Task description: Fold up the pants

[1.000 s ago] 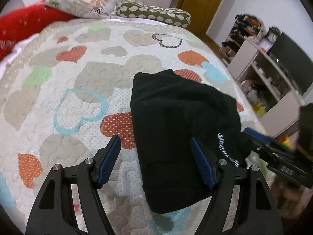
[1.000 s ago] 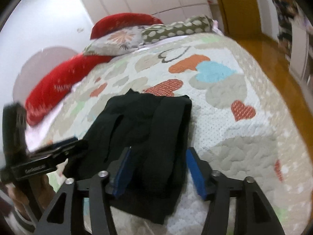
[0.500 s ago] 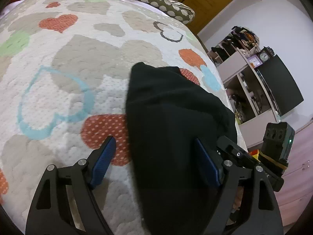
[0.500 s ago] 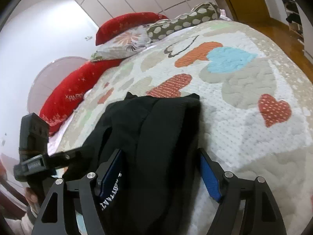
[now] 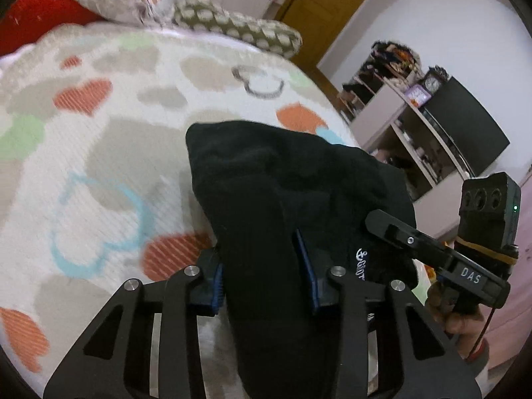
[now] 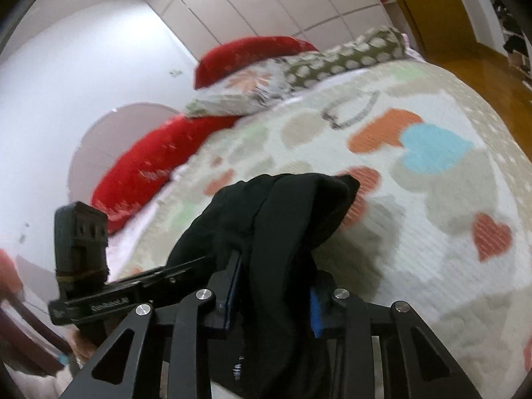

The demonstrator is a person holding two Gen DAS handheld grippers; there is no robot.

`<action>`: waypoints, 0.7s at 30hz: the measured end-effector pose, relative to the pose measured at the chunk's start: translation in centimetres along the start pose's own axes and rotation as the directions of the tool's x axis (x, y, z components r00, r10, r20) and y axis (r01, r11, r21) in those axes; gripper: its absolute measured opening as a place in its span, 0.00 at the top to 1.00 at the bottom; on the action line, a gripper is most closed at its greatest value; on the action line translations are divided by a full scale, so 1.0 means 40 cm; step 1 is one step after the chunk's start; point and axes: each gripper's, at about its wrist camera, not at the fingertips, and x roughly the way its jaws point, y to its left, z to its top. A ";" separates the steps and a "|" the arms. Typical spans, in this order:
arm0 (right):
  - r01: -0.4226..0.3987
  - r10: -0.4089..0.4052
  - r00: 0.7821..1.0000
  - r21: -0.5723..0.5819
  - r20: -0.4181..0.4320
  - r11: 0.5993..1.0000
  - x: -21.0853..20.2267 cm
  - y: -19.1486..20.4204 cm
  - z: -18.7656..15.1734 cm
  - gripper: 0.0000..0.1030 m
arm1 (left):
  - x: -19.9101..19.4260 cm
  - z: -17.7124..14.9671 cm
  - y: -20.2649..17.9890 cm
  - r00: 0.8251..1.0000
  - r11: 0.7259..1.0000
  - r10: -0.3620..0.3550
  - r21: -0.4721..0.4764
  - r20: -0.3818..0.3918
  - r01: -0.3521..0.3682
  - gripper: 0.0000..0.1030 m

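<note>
Black pants (image 5: pixel 282 193) lie partly folded on a bed covered by a quilt (image 5: pixel 109 153) printed with hearts in orange, grey, green and blue. The near end of the pants is lifted off the quilt, gathered between the two grippers, while the far end rests on the quilt. The left gripper (image 5: pixel 264 274) has its blue-padded jaws closing, with a thick bunch of the black fabric between them and both pads pressing into it. The right gripper (image 6: pixel 274 294) likewise has its jaws closing on a fold of the same fabric, pads against the cloth. White lettering (image 5: pixel 360 264) is printed on the pants near the left gripper, but it is too small and curved to read. Seen from the left wrist, the right tool's body bears a white label reading "DAS" (image 5: pixel 470 276), and a hand (image 5: pixel 465 319) grips its handle. Seen from the right wrist, the left tool carries white writing too blurred to read. Red, floral and dotted pillows (image 6: pixel 252 89) sit at the head of the bed.
</note>
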 end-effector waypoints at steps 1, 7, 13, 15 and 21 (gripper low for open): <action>-0.007 0.007 1.000 -0.006 0.003 1.000 0.006 0.011 0.009 0.69 | -0.016 0.012 0.007 1.000 1.000 0.007 0.004 0.016 -0.007 0.65; -0.054 0.054 0.998 -0.011 -0.016 0.998 0.114 0.065 0.057 0.69 | -0.062 0.085 0.097 0.994 0.995 0.100 -0.008 0.048 -0.100 0.65; 0.002 0.001 0.997 0.036 -0.082 0.999 0.257 0.041 0.065 0.67 | 0.010 0.077 0.228 0.986 0.980 0.159 -0.114 -0.056 -0.165 0.64; 0.047 -0.041 0.992 0.049 -0.116 0.998 0.283 0.019 0.066 0.63 | 0.020 0.068 0.259 0.989 0.977 0.139 -0.158 -0.052 -0.146 0.56; 0.129 -0.130 0.991 -0.015 -0.045 0.992 0.204 0.023 0.082 0.56 | -0.012 0.071 0.241 0.973 0.963 0.230 -0.138 -0.031 -0.232 0.42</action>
